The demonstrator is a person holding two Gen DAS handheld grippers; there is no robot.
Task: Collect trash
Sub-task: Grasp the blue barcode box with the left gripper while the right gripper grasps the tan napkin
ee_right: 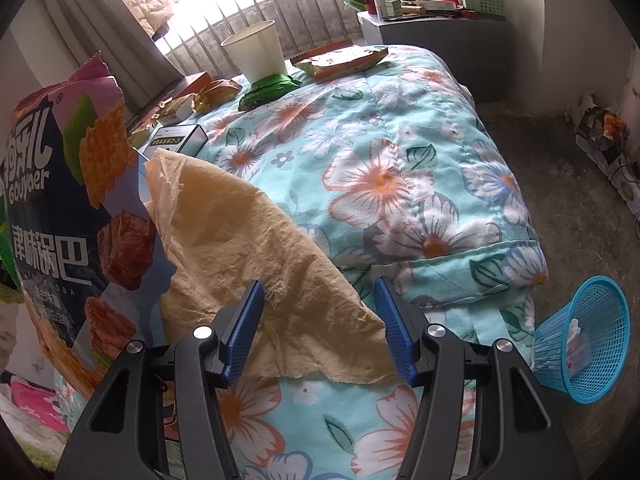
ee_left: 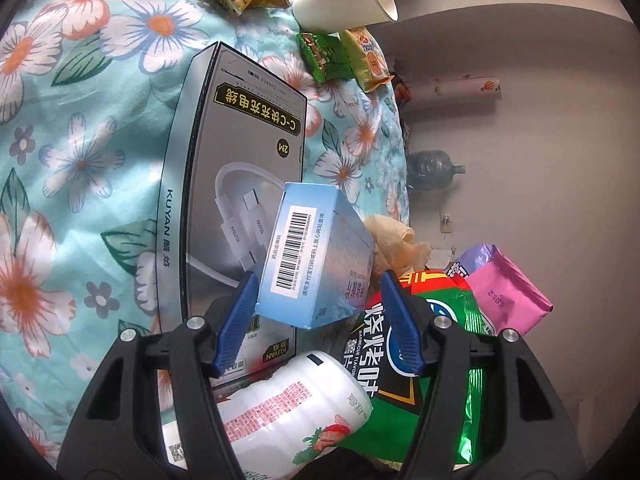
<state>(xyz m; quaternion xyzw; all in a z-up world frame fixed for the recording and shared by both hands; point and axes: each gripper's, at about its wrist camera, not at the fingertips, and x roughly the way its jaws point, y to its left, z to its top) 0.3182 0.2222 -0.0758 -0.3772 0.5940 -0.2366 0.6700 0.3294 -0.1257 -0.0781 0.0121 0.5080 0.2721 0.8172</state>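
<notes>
In the left wrist view my left gripper (ee_left: 316, 292) is open, its blue fingers either side of a small light-blue barcode box (ee_left: 316, 256) that tilts between them without clear contact. Below it lie a white strawberry bottle (ee_left: 296, 404), a green snack bag (ee_left: 420, 360) and a pink pouch (ee_left: 504, 292). A grey cable box (ee_left: 236, 152) lies on the floral quilt (ee_left: 80, 140). In the right wrist view my right gripper (ee_right: 320, 300) is open over a crumpled tan paper sheet (ee_right: 256, 248), with a purple snack bag (ee_right: 68, 200) to the left.
A white paper cup (ee_right: 256, 54), a green wrapper (ee_right: 272, 88) and other wrappers (ee_right: 340, 60) sit at the quilt's far end. A blue mesh basket (ee_right: 584, 336) lies tipped on the floor at right. A cluttered side table (ee_right: 420, 12) stands behind.
</notes>
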